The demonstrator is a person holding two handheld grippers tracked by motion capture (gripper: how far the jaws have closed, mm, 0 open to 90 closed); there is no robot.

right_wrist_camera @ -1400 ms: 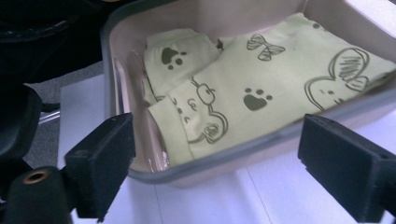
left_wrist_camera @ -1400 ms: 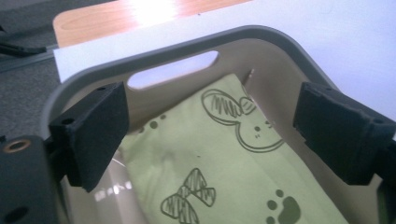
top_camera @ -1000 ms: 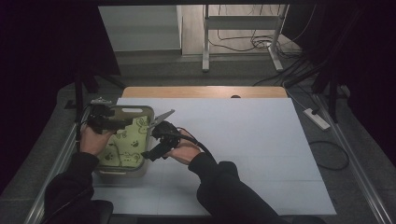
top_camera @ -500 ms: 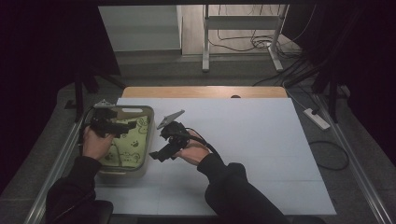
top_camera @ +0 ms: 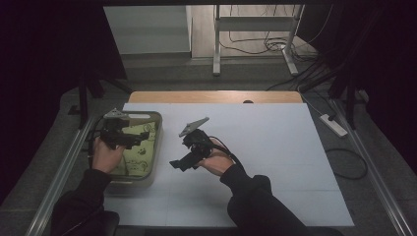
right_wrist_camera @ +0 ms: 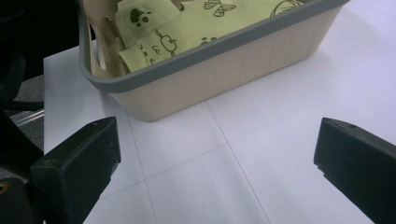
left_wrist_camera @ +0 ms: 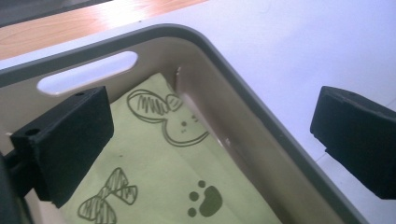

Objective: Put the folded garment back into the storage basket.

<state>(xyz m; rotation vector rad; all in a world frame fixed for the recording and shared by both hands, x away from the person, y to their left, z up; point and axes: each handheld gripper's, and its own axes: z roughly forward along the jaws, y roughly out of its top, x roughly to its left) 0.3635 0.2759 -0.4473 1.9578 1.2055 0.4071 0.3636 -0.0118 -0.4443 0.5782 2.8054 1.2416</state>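
Observation:
A beige basket (top_camera: 158, 142) with a grey rim stands at the table's left edge. A light green cloth (top_camera: 140, 155) printed with rabbits, bows and paw marks lies inside it. My left gripper (top_camera: 143, 136) hovers over the basket. Its jaws have just been opening and stand wide, with nothing between them. In the left gripper view, the cloth (left_wrist_camera: 154, 172) and the basket's rim (left_wrist_camera: 243, 88) lie below the left gripper (left_wrist_camera: 210, 140). My right gripper (top_camera: 177, 164) is open above the white table, right of the basket, and holds nothing. Seen from the right gripper (right_wrist_camera: 215, 158), the basket (right_wrist_camera: 219, 84) is ahead.
The white tabletop (top_camera: 265, 147) stretches out right of the basket. A wooden strip (top_camera: 211, 96) runs along the far edge. A metal rail (top_camera: 64, 172) borders the left side, and a power strip (top_camera: 333, 125) and cables lie on the floor to the right.
My right gripper has drawn away from the basket to the right. The left gripper's jaws have spread wider over the basket. The cloth, bunched up higher before, now lies lower inside.

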